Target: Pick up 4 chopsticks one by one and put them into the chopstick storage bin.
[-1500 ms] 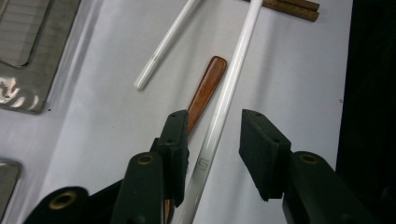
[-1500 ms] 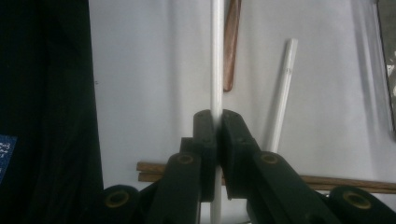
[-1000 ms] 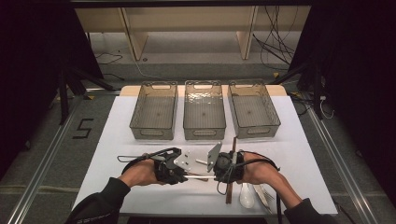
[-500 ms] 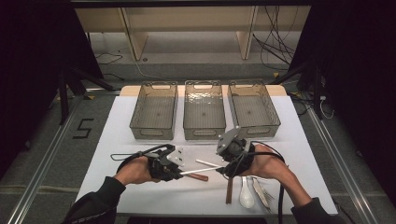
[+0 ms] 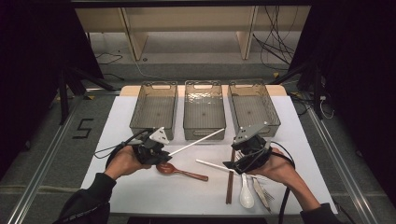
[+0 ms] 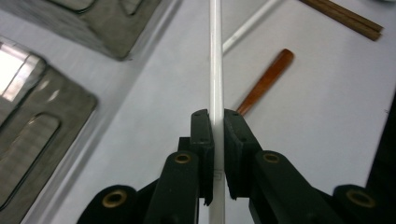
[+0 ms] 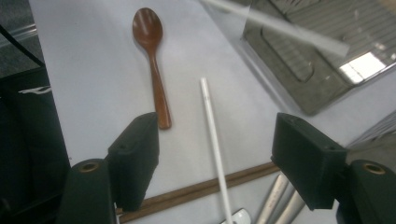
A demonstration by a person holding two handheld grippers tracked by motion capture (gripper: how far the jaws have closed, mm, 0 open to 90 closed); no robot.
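My left gripper (image 5: 164, 152) (image 6: 217, 122) is shut on a white chopstick (image 5: 196, 142) (image 6: 215, 70). The stick is lifted off the table and slants toward the middle bin (image 5: 204, 112). A second white chopstick (image 5: 212, 166) (image 7: 214, 135) lies flat on the white table. My right gripper (image 5: 233, 163) (image 7: 219, 140) hovers over its near end. Its jaws have just been opening and stand wide apart, with the stick below the gap and untouched. A brown wooden spoon (image 5: 180, 171) (image 7: 152, 51) lies between the two grippers.
Three clear bins stand in a row at the back: left (image 5: 154, 109), middle, right (image 5: 253, 107). By the right hand lie a pair of brown chopsticks (image 5: 229, 179) (image 7: 196, 191), a white ceramic spoon (image 5: 246, 195) and metal cutlery (image 5: 261, 191).
The grippers were together at the table's middle and have drawn apart. The left one moved left with one white chopstick raised. The right one moved right and opened, leaving the other stick on the table.
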